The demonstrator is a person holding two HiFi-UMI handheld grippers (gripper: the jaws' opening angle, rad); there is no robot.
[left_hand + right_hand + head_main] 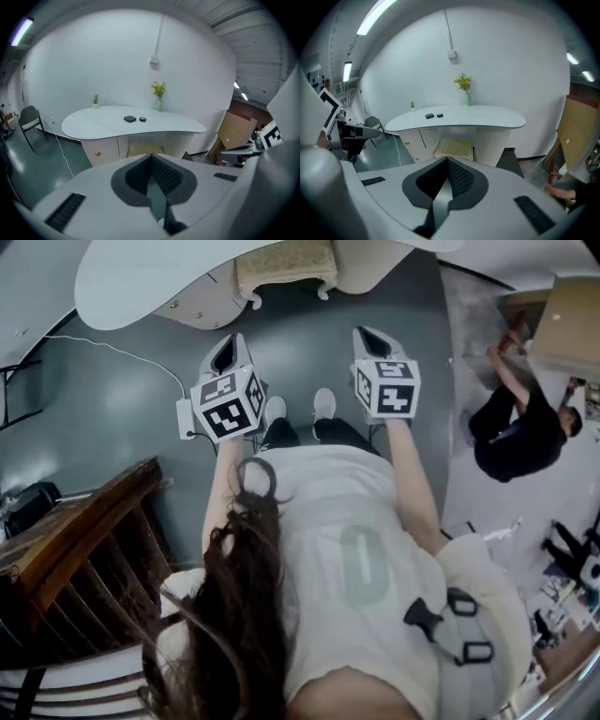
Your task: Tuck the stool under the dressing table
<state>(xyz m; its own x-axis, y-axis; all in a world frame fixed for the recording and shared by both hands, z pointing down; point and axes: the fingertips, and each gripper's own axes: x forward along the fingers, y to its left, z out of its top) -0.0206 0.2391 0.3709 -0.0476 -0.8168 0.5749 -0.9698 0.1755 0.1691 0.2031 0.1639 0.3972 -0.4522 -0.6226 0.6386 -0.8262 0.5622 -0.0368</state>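
The person's hair and pale shirt fill the near part of the head view, both forearms reaching out over the dark floor. The left gripper (225,351) and the right gripper (376,341) are held side by side, well apart from the furniture. In each gripper view the ribbed jaws are pressed together with nothing between them.

Far ahead stands the bench (487,117), its curved white top carrying two small dark things and a vase of flowers. The stool (453,147) sits in the kneehole under that top, between the drawer cabinet on the left and the ribbed pedestal on the right. From above, its near edge shows just past the rim of the top.

The tucking looks done and the hands look free of it. If the stool should go deeper, the next move calls for stepping in and pushing its near rail squarely with both grippers.
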